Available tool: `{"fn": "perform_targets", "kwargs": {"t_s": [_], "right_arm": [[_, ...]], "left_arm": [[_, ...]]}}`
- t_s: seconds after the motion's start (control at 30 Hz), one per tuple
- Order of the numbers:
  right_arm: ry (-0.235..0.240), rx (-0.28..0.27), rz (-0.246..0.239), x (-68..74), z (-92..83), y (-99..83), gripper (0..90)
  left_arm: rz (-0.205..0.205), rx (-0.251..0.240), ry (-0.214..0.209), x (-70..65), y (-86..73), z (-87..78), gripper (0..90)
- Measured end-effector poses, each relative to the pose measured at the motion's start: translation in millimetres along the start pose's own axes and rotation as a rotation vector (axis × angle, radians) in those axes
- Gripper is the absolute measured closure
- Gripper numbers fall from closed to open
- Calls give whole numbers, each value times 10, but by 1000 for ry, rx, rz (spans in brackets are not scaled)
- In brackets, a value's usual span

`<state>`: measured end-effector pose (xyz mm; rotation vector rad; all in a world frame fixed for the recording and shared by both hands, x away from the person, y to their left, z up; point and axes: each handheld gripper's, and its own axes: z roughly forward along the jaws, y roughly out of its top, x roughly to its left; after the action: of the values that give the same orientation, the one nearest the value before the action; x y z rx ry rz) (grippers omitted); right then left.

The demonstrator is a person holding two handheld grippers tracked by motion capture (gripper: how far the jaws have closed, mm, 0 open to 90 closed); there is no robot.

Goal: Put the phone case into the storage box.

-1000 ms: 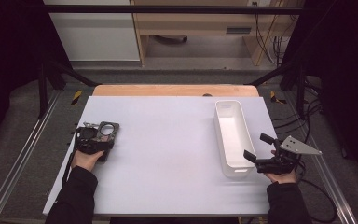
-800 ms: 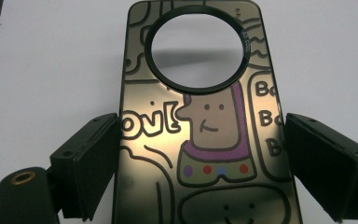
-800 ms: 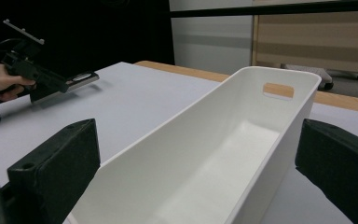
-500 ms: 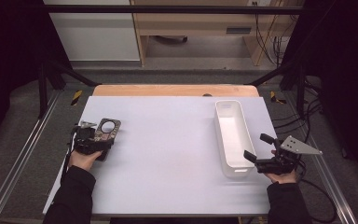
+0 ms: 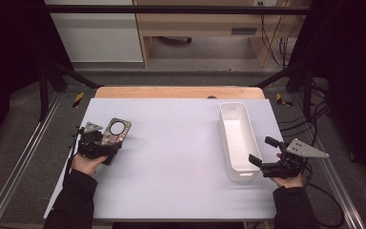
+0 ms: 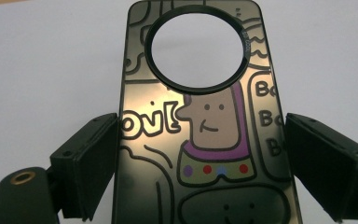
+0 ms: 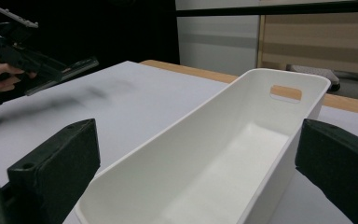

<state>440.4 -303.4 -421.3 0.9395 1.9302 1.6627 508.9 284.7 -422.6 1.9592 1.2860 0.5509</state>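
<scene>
Left gripper (image 5: 106, 149) grips phone case (image 6: 205, 121) by long edges, lifted off table (image 5: 171, 157) at left side. Right gripper (image 5: 263, 164) spread wide, straddling near end of empty white bin (image 7: 223, 163), not pinching it. Risk: case thin, glossy, could bow or slip and pivot mid-carry; bin well apart; bump from right gripper could shift bin.

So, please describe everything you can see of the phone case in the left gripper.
The phone case is a flat, glossy, dark rectangle with rounded corners, a round black-rimmed camera hole near its far end, and cartoon drawings with letters. The left gripper clamps its long edges between both jaws, above the white table.
</scene>
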Motion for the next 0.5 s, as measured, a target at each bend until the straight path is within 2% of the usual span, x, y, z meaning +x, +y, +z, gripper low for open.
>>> {"fn": "perform_targets", "kwargs": {"t_s": [0.37,0.43,0.5], "right_arm": [[20,4,-13,37,7,38,2],[26,6,-16,50,10,50,2],[34,7,-21,66,15,64,2]], "left_arm": [[70,-20,-90,-227,77,-103,117],[72,-25,-99,-254,83,-111,117],[95,-31,-126,-322,106,-147,117]]}}
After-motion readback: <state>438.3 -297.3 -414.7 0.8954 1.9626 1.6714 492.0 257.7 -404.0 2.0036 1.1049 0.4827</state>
